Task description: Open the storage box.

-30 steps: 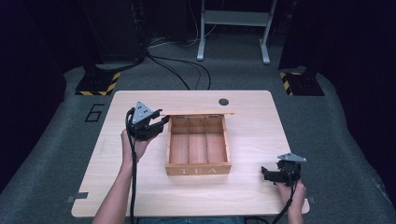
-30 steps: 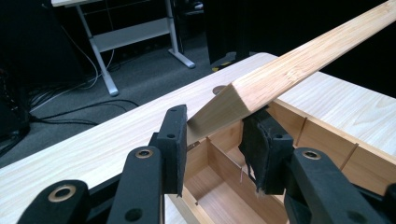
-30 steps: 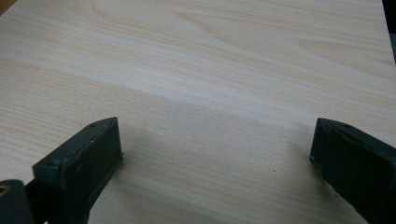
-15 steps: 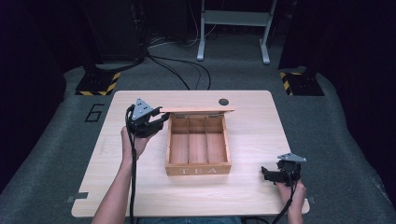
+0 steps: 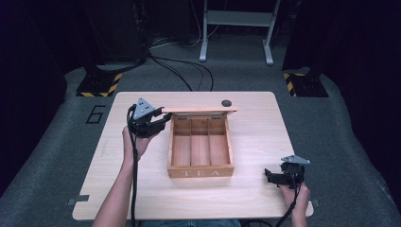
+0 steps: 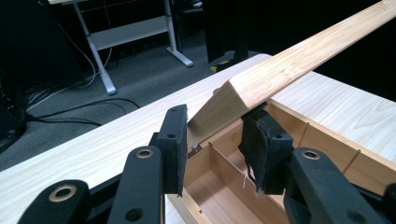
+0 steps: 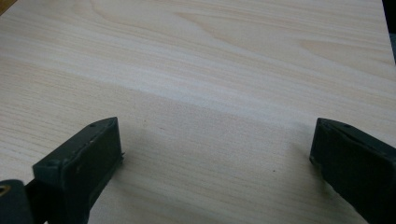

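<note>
Nothing has shifted since the earlier frames: left gripper (image 6: pixel 215 140) stays clenched on the lid (image 5: pixel 201 111) corner, holding it raised over the tea box (image 5: pixel 200 163). Right gripper (image 5: pixel 270 176) idles released, well apart to the box's right. Lid looks fully open; release likely next.

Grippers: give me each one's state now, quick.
Left gripper: shut on the box lid.
Right gripper: open, holding nothing, over the table.

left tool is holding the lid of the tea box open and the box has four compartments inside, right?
Not quite: the tea box has three compartments, not four, as the high view shows. The rest holds: the left tool grips the corner of the lid, holding it open.
</note>
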